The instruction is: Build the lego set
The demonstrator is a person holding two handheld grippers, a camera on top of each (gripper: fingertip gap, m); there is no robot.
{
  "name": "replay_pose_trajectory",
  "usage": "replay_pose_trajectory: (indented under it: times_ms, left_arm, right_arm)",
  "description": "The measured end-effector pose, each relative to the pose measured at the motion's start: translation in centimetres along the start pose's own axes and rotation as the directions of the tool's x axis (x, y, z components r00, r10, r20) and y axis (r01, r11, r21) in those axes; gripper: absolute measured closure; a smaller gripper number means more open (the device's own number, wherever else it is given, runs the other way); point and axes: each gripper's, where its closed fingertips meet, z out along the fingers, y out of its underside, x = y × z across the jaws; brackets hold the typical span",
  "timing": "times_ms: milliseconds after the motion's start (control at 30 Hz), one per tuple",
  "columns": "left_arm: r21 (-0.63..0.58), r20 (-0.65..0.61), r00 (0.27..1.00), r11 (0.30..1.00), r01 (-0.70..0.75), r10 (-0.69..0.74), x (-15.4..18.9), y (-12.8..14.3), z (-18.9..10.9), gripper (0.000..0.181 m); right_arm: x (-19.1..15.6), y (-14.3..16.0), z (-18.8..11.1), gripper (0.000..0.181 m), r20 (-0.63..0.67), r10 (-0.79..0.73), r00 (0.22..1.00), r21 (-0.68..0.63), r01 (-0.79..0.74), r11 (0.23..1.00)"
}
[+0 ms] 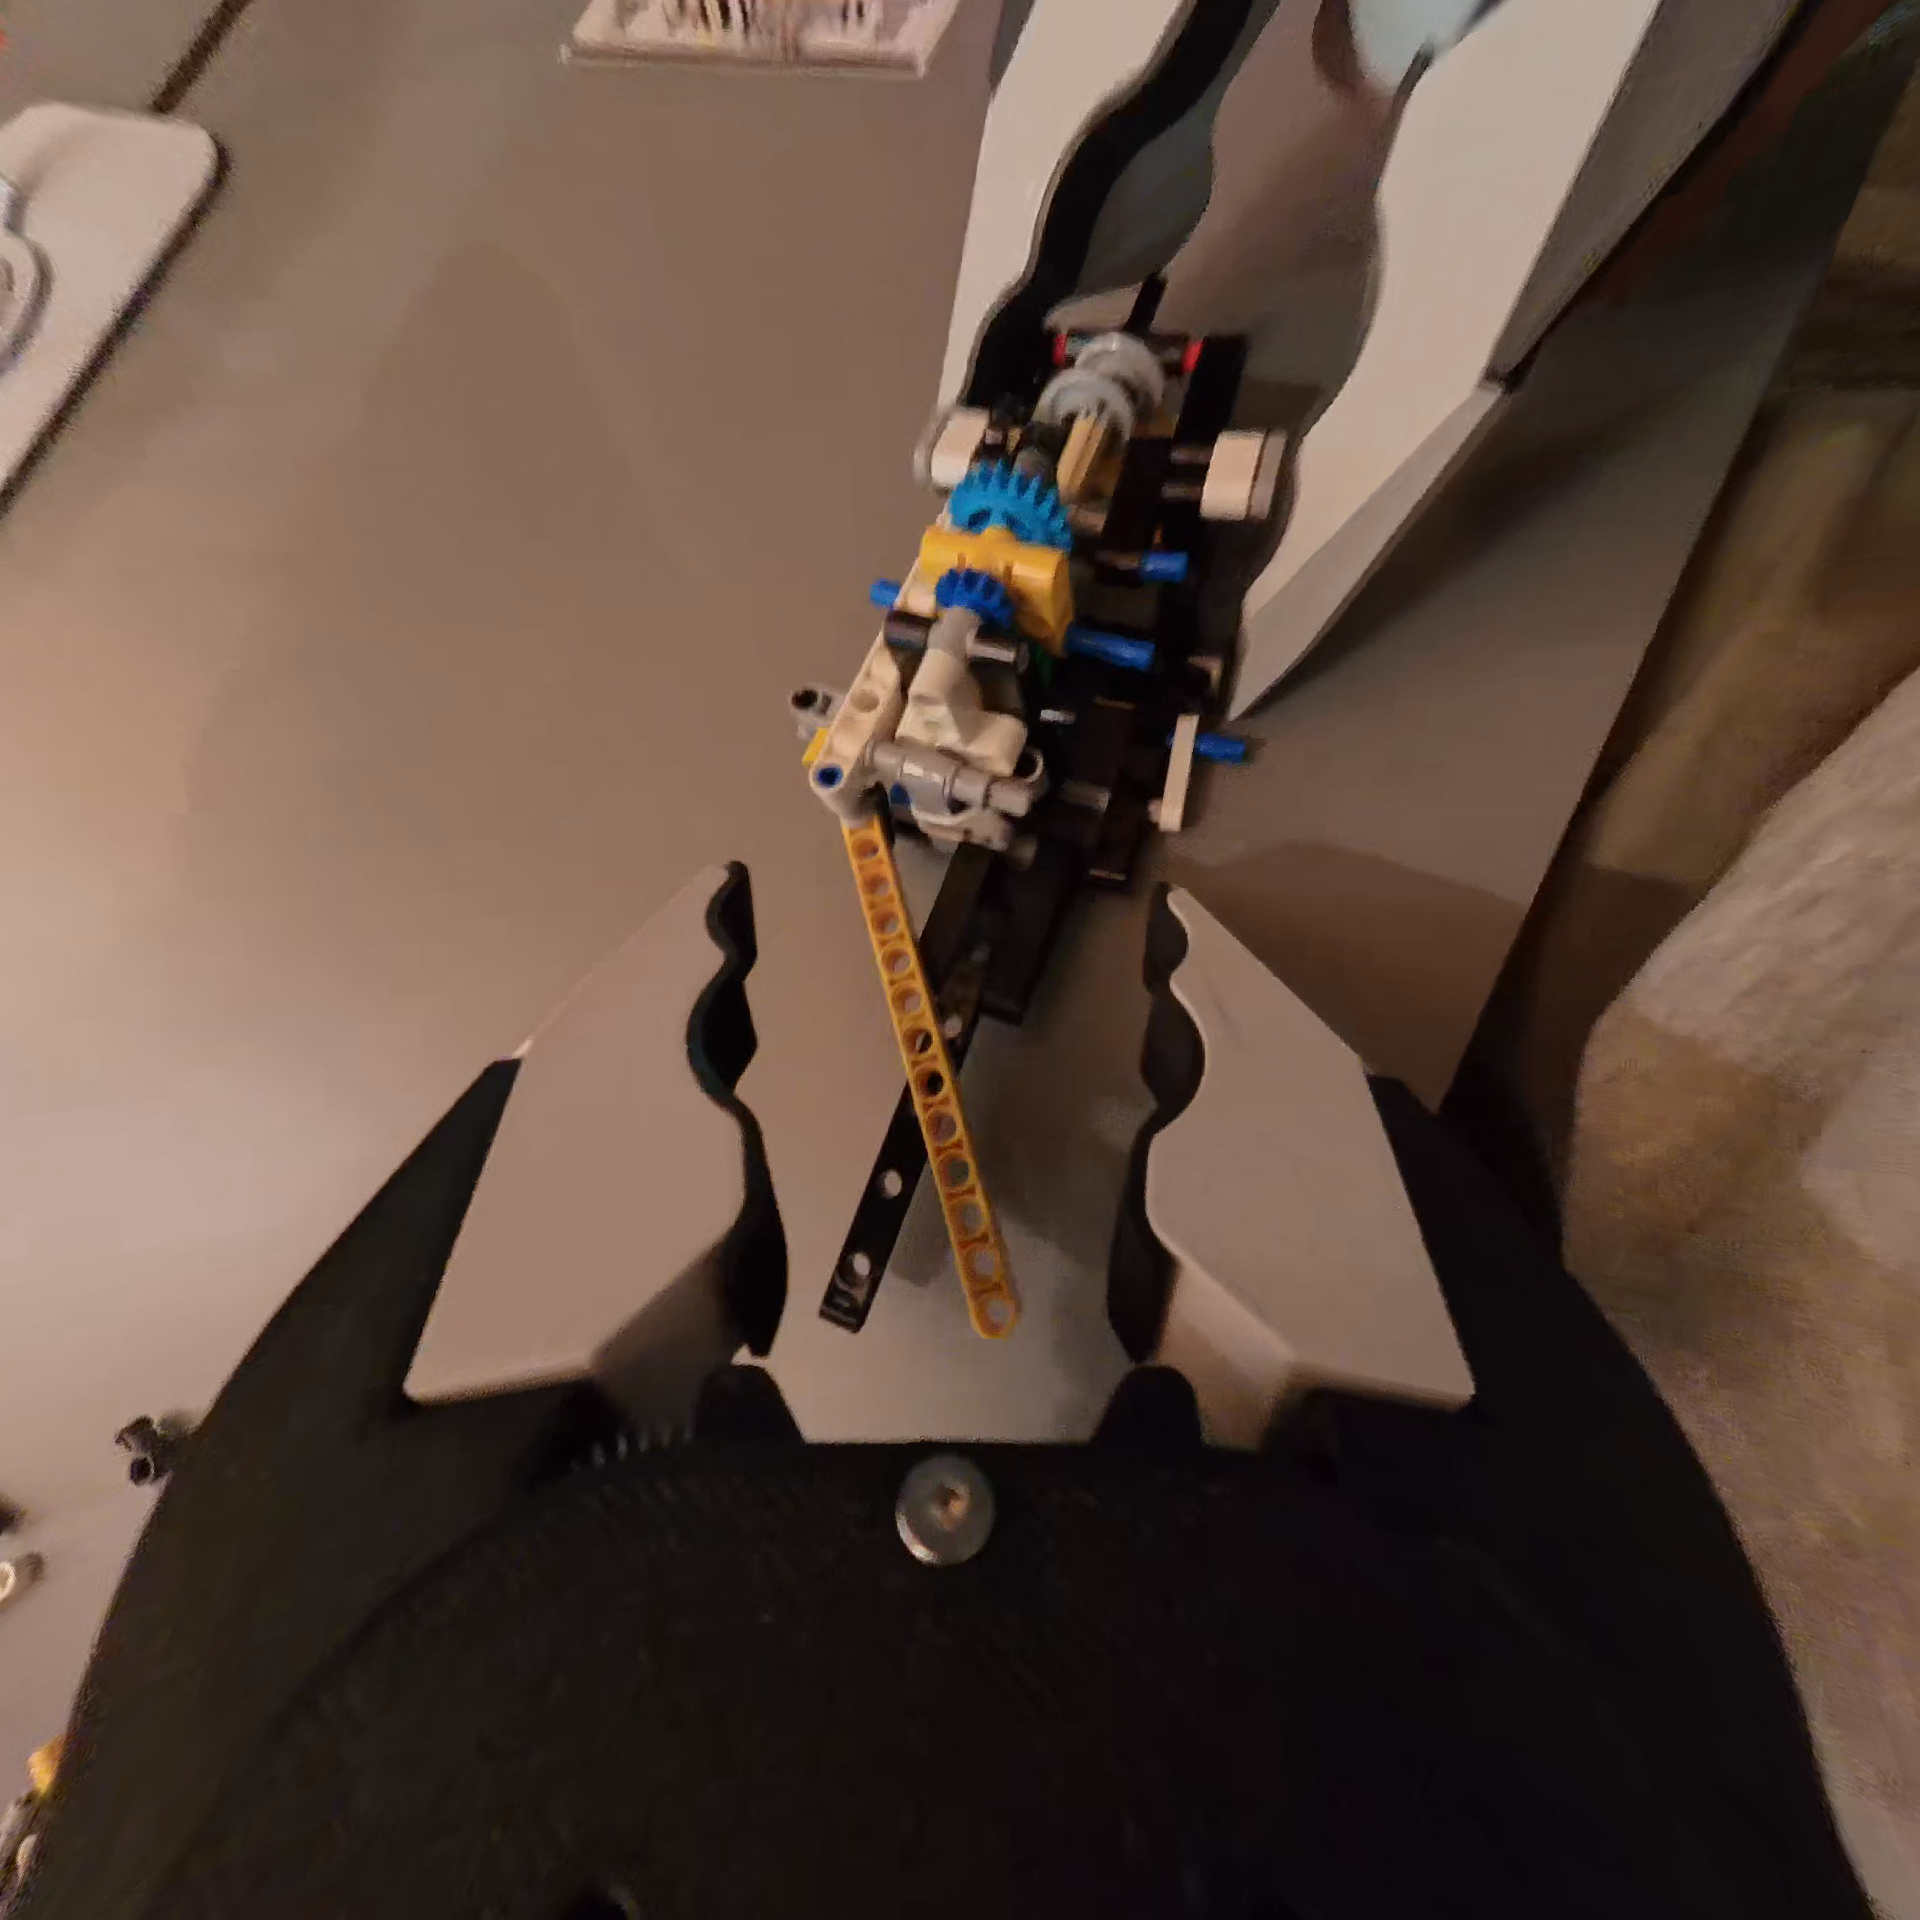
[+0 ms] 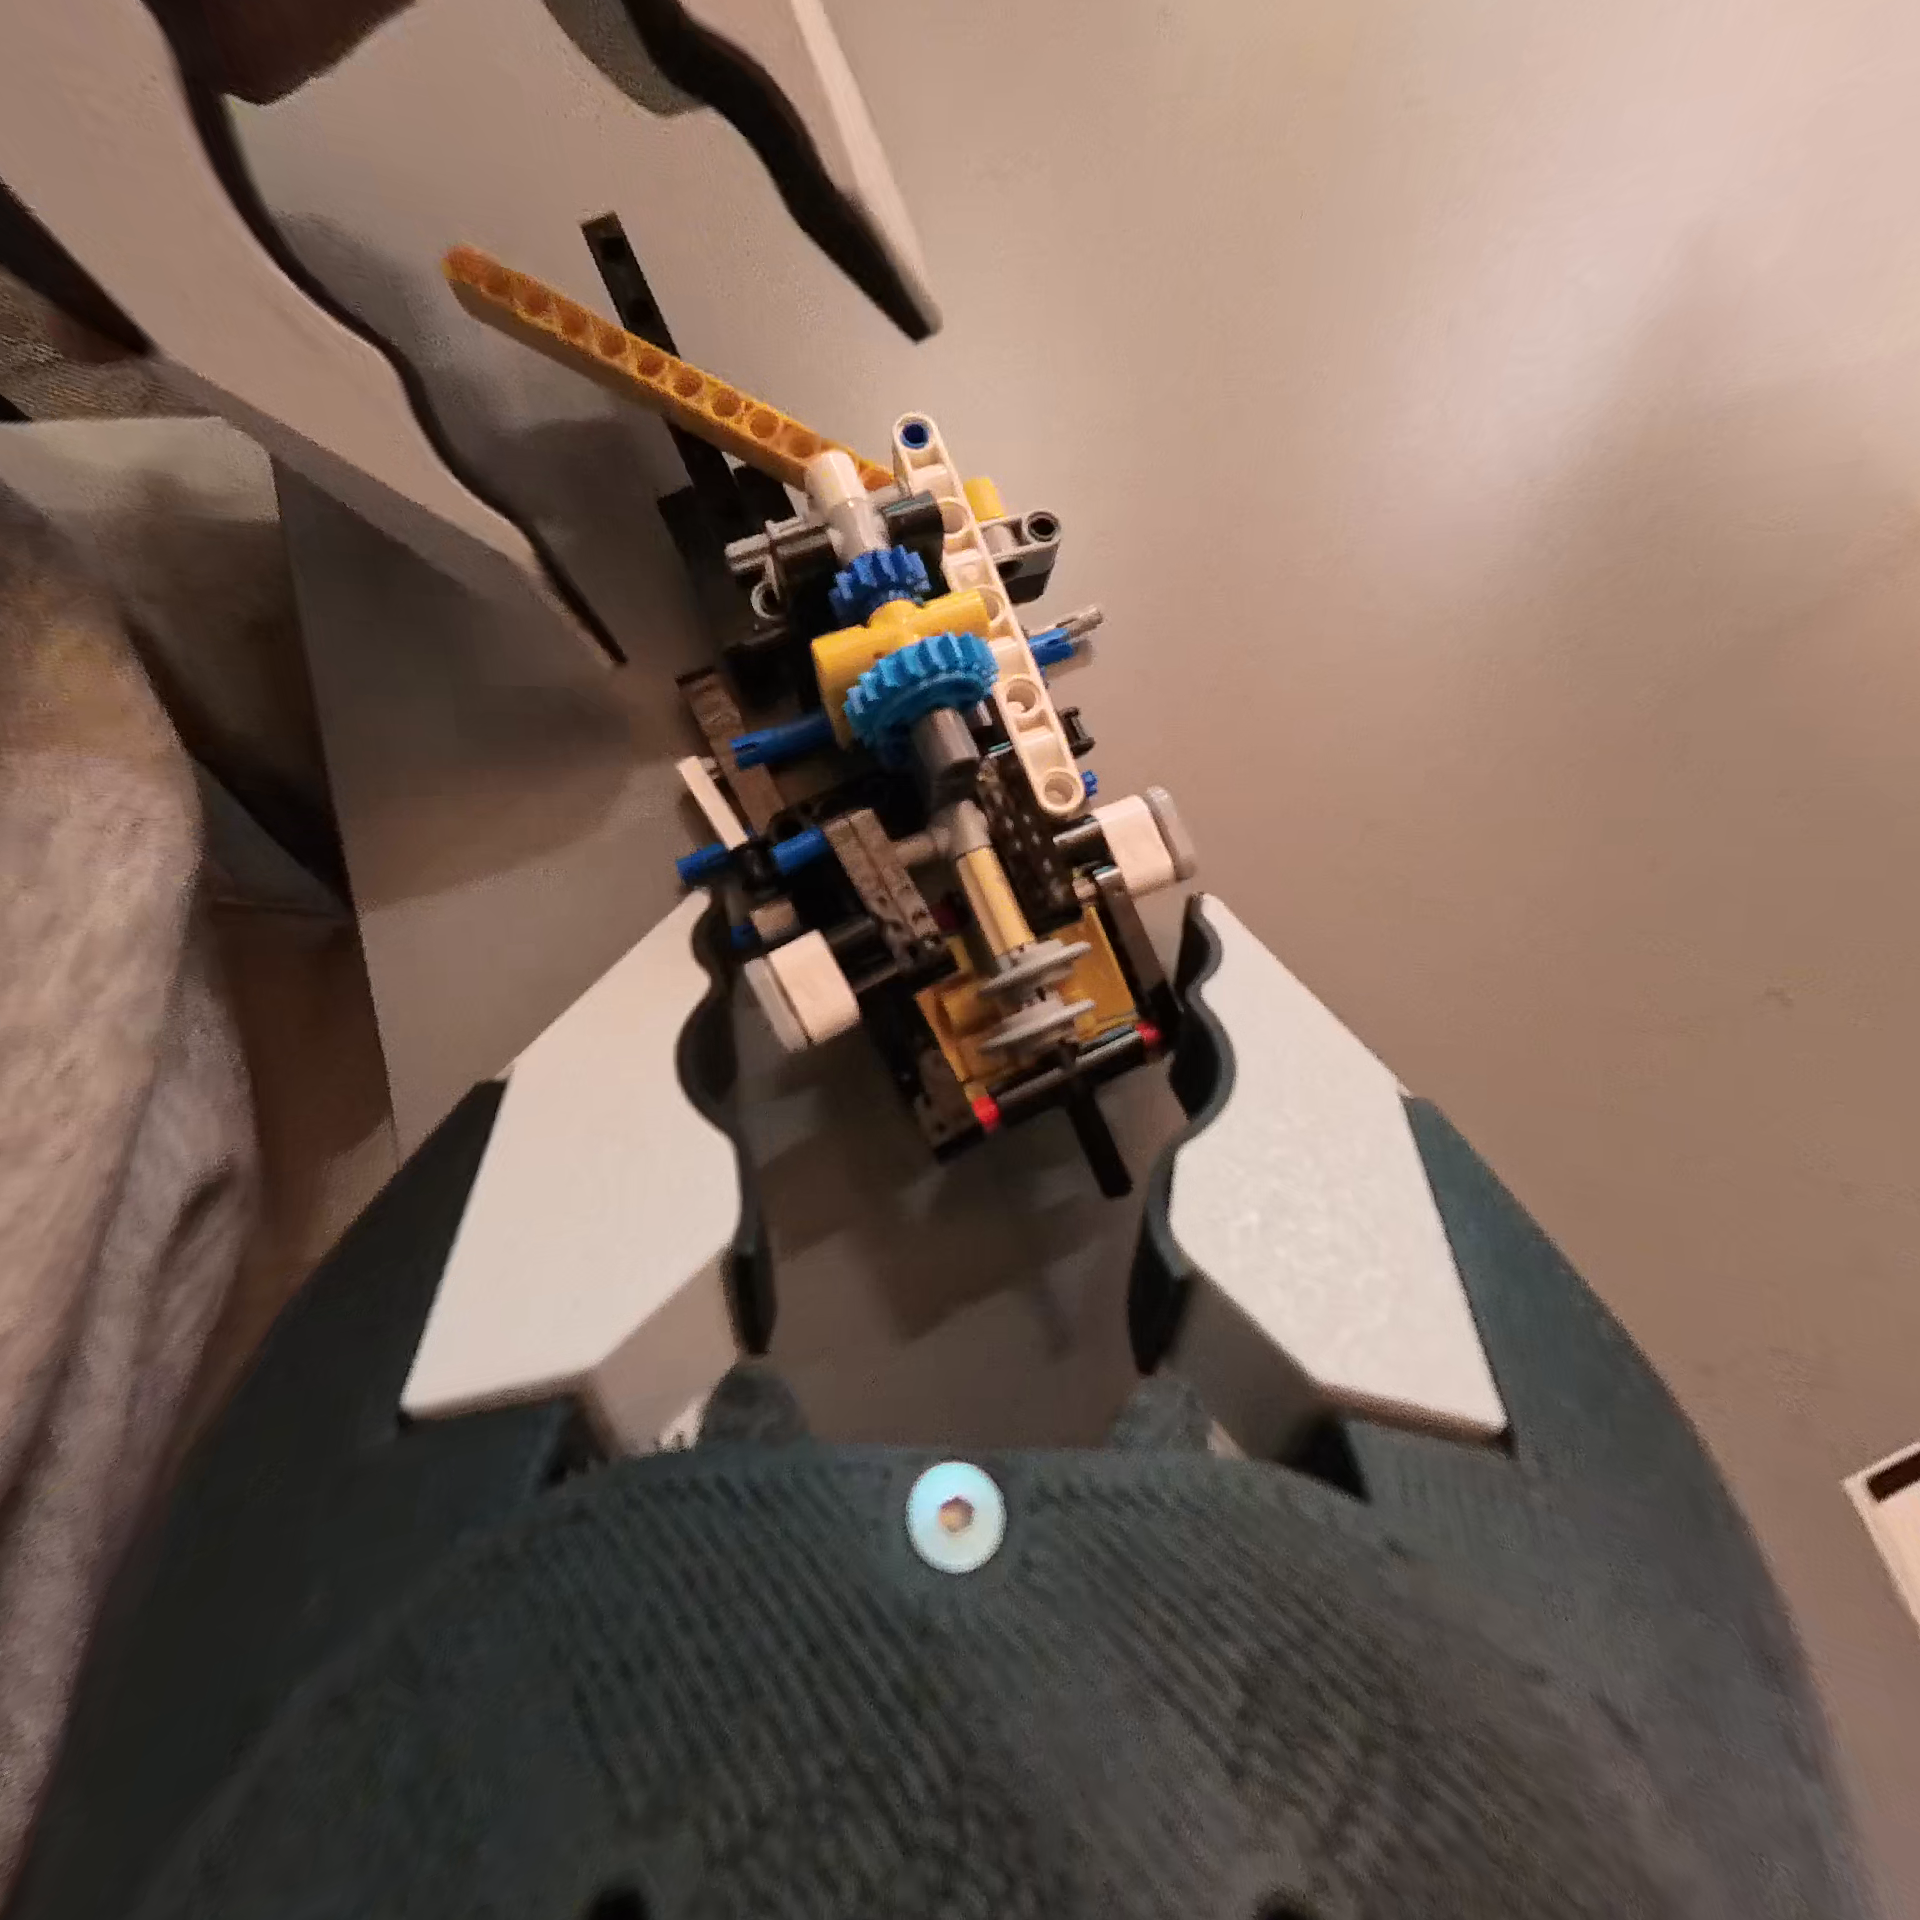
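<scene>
The right hand-held gripper (image 2: 951, 997) pinches the lego model's (image 2: 914, 790) rear end. The left hand-held gripper (image 1: 951, 1039) is spread around its yellow beam (image 1: 930, 1070), above the bench (image 1: 468, 623).

Grey table (image 1: 468, 623) — pale tray (image 1: 73, 270) at its left edge.

I see the lego assembly (image 1: 1049, 665) lying on the counter (image 1: 468, 623), its far end between the right gripper (image 2: 951, 997) fingers (image 2: 623, 1143). My left gripper (image 1: 951, 1049) faces it from the opposite end, the long beam (image 1: 930, 1081) reaching between its parted fingers (image 1: 613, 1143). A booklet (image 1: 748, 31) lies beyond, far left.
</scene>
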Motion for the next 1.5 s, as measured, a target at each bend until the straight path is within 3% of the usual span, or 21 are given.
replay_pose_trajectory:
  times_ms: [33,200,300,533,1500]
  left_arm:
    - [-0.031,-0.011,1.000,1.000,-0.001,0.001,0.0,0.7,0.3,0.104]
    - [-0.045,-0.055,0.997,0.997,-0.059,0.056,0.2,1.1,1.2,0.103]
    - [-0.044,-0.093,0.994,0.997,-0.069,0.065,0.7,0.9,1.5,0.104]
    - [-0.038,-0.120,0.992,0.998,-0.040,0.035,1.3,0.8,1.8,0.114]
    - [-0.008,-0.131,0.990,0.999,0.046,-0.047,0.8,0.5,2.4,0.130]
  right_arm:
    - [-0.1,-0.1,-0.2,0.094,0.003,0.011,1.000,0.013,-0.011,1.000]
    - [-0.4,-2.0,-1.3,0.082,-0.028,0.056,0.998,0.112,-0.053,0.992]
    - [-0.4,-2.1,-0.4,0.073,-0.095,-0.028,0.995,0.047,0.033,0.998]
    - [-0.1,-2.0,1.3,0.084,-0.082,-0.112,0.990,-0.041,0.109,0.993]
    - [-0.4,-1.9,1.5,0.088,-0.058,-0.075,0.995,-0.032,0.074,0.997]
